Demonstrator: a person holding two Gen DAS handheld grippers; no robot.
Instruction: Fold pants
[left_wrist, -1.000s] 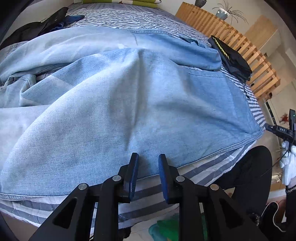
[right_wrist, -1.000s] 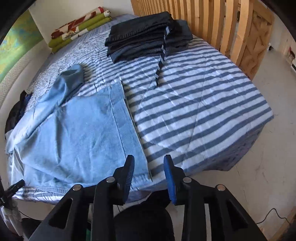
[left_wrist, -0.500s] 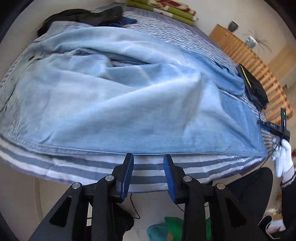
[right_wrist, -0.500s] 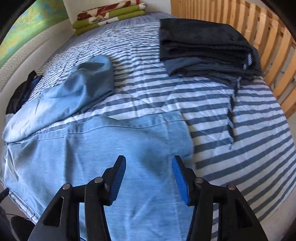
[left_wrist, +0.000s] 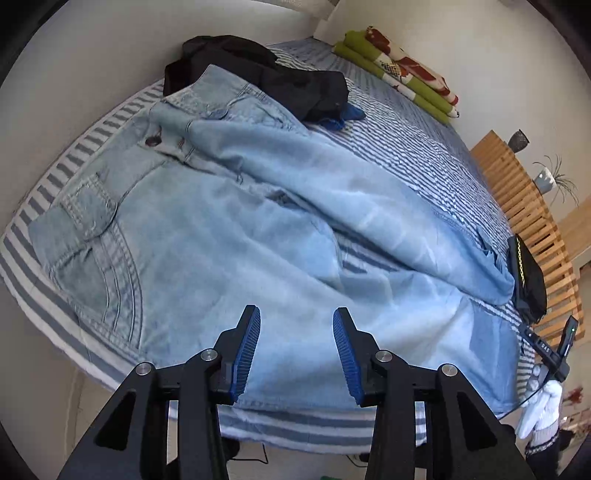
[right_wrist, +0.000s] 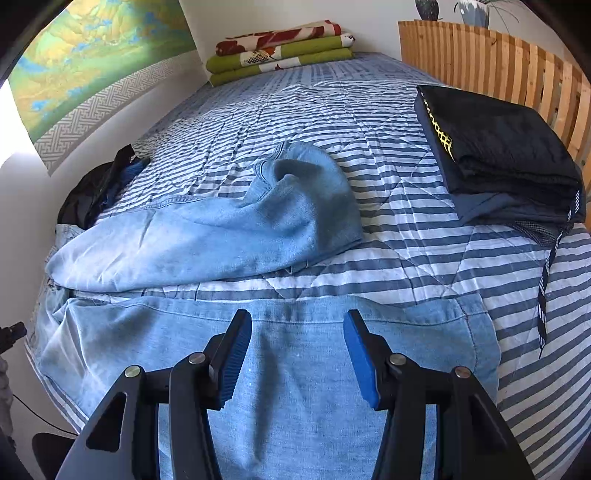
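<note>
Light blue jeans (left_wrist: 229, 229) lie spread across a striped bed, waistband at the far left, one leg flat along the near edge and the other leg (right_wrist: 229, 229) bunched diagonally behind it. My left gripper (left_wrist: 296, 354) hovers open above the near leg's thigh, nothing between its fingers. In the right wrist view the near leg's hem end (right_wrist: 303, 354) lies under my right gripper (right_wrist: 297, 354), which is open and empty above the fabric. A white-gloved hand (left_wrist: 539, 410) with the other tool shows at the left view's right edge.
A folded stack of dark clothes (right_wrist: 502, 155) sits at the right by the wooden slatted footboard (right_wrist: 491, 55). A crumpled black garment (left_wrist: 266, 77) lies behind the waistband. Folded green and red blankets (right_wrist: 280, 48) rest at the far end. The striped mattress (right_wrist: 424, 273) edge is near.
Both grippers have moved in over the jeans from the bed's edge. The left view has swung toward the waistband. Both jaws stand wider than a second ago.
</note>
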